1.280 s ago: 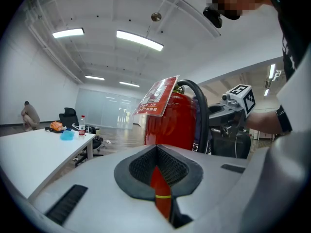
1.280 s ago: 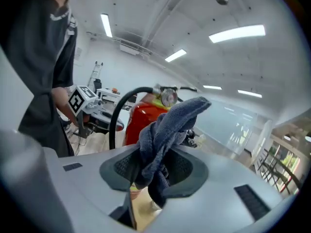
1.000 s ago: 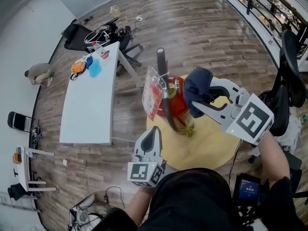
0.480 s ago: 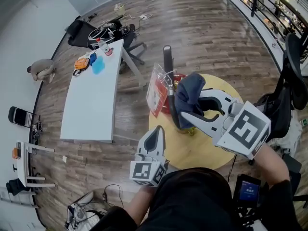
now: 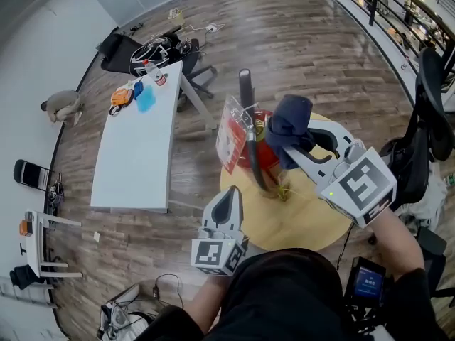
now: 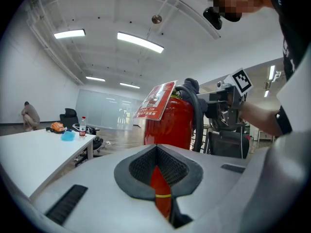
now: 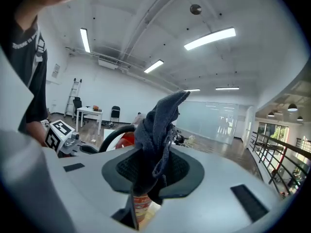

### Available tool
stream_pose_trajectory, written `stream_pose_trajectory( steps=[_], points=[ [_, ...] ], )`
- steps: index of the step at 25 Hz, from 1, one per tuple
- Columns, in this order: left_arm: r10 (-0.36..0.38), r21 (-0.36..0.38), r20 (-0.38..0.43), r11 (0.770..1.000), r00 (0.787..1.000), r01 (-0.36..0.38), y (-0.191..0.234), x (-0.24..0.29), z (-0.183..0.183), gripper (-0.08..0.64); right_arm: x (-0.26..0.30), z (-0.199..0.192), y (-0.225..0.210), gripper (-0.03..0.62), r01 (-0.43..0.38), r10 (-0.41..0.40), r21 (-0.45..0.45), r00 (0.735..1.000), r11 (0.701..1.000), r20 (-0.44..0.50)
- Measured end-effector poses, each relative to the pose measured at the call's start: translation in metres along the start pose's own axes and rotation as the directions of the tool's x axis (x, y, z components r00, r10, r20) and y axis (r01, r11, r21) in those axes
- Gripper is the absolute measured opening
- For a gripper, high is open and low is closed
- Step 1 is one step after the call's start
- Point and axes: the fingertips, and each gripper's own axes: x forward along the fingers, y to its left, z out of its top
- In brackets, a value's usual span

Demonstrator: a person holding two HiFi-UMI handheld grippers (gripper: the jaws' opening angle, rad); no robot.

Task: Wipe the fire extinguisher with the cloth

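Far left, a long white desk point(image 5: 131, 162) carries a few small items and plays no part here. Next comes the left tongs point(image 5: 227, 192), hovering at the near edge of the round wooden desk point(image 5: 313, 222), short of the cylinder. In the left gripper view its pads are pressed together with nothing between them, and only a sliver of red shows beyond.

The fire extinguisher point(image 5: 261, 153) stands upright on the round desk, with a black hose point(image 5: 249, 151) looping down its side and a tag point(image 5: 229, 135) hanging off the top.

To the right, the right tongs point(image 5: 297, 150) pinches the dark blue cloth point(image 5: 290, 125), which is bunched and flops over the jaw tips, at the cylinder's top on its right side. Whether it touches the metal cannot be told.

By the look of it the extinguisher is heavy, rigid and smooth-painted, so it should stay put under light strokes, though firm sideways pressure high up could tip it. Bracing it at the neck or valve head with the free left tongs seems wise. The hose and tag are loose and likely to snag. The cloth is limp and light, so it needs a tight pinch well into the bunch.
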Motion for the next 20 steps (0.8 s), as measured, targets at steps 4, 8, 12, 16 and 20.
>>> stream_pose_trajectory(
  steps=[4,8,12,16,20],
  points=[
    [0.016,-0.006,0.002,1.000,1.000,-0.016,0.007,-0.002,0.000,0.021,0.018,-0.007,-0.042,0.095,0.097,-0.099,-0.062,0.994,0.993,-0.039],
    [0.021,-0.010,0.002,1.000,1.000,-0.021,0.005,-0.007,-0.003,0.021,0.038,-0.004,-0.051,0.092,0.007,-0.011,-0.102,0.999,0.995,-0.034],
    [0.029,-0.013,0.007,1.000,1.000,-0.029,0.006,-0.010,-0.003,0.021,0.047,0.008,-0.035,0.091,-0.085,0.083,-0.192,0.996,0.978,-0.016],
    [0.033,-0.011,0.002,0.999,0.999,-0.033,0.010,-0.011,-0.002,0.021,0.059,-0.008,-0.057,0.089,-0.058,0.052,-0.137,0.998,0.989,-0.045],
    [0.041,-0.014,0.004,0.999,0.999,-0.041,0.013,-0.010,-0.001,0.021,0.079,-0.073,-0.055,0.084,-0.115,0.076,-0.163,0.971,0.980,-0.228]
  ],
)
